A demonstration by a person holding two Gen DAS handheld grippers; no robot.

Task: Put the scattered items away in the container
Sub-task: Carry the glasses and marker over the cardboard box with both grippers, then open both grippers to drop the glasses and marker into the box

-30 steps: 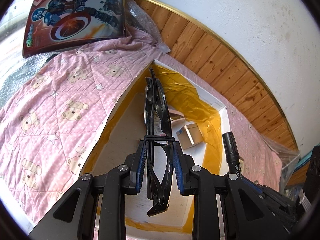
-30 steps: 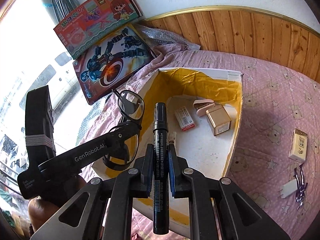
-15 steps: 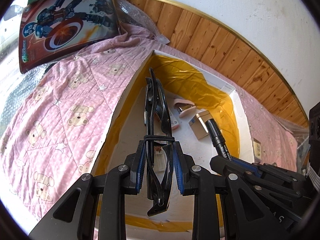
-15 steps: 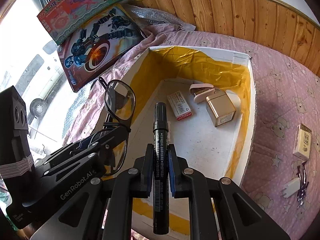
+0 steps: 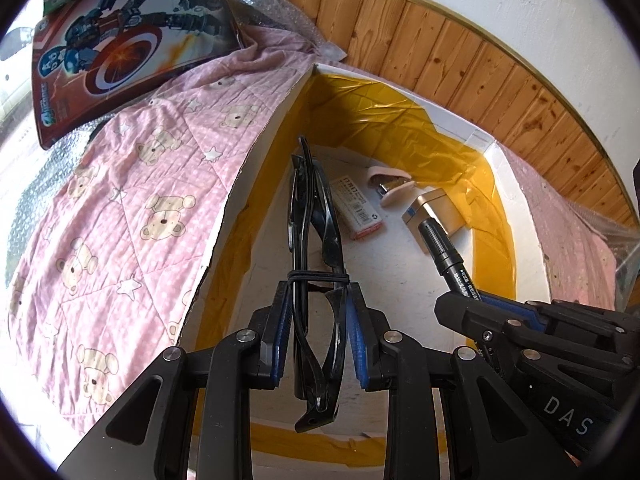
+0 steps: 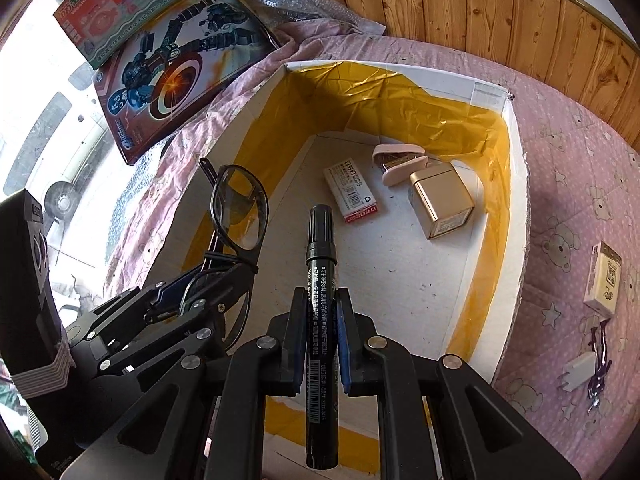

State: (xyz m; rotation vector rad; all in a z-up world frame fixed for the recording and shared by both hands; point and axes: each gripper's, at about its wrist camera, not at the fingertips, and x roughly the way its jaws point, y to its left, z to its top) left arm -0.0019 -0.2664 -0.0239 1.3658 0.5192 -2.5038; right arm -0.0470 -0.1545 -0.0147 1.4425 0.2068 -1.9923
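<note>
A white cardboard box (image 5: 256,152) (image 6: 516,208) lined with yellow tape lies on a pink bear quilt. My left gripper (image 5: 318,308) is shut on folded black glasses (image 5: 312,216) and holds them over the box's left side; they also show in the right wrist view (image 6: 240,208). My right gripper (image 6: 320,316) is shut on a black marker (image 6: 320,280), held over the box's near half; the marker also shows in the left wrist view (image 5: 444,252). Inside the box lie a staples box (image 6: 350,192), a pink stapler (image 6: 400,162) and a gold tin (image 6: 444,204).
On the quilt right of the box lie a small yellow carton (image 6: 606,278), a white plug (image 6: 578,366) and a purple clip (image 6: 598,350). Toy boxes (image 5: 132,40) (image 6: 176,64) and bubble wrap lie at the far left. A wooden wall panel (image 5: 460,64) runs behind.
Both grippers have moved forward and lower over the box with their loads. The right gripper and marker have come further into the left wrist view.
</note>
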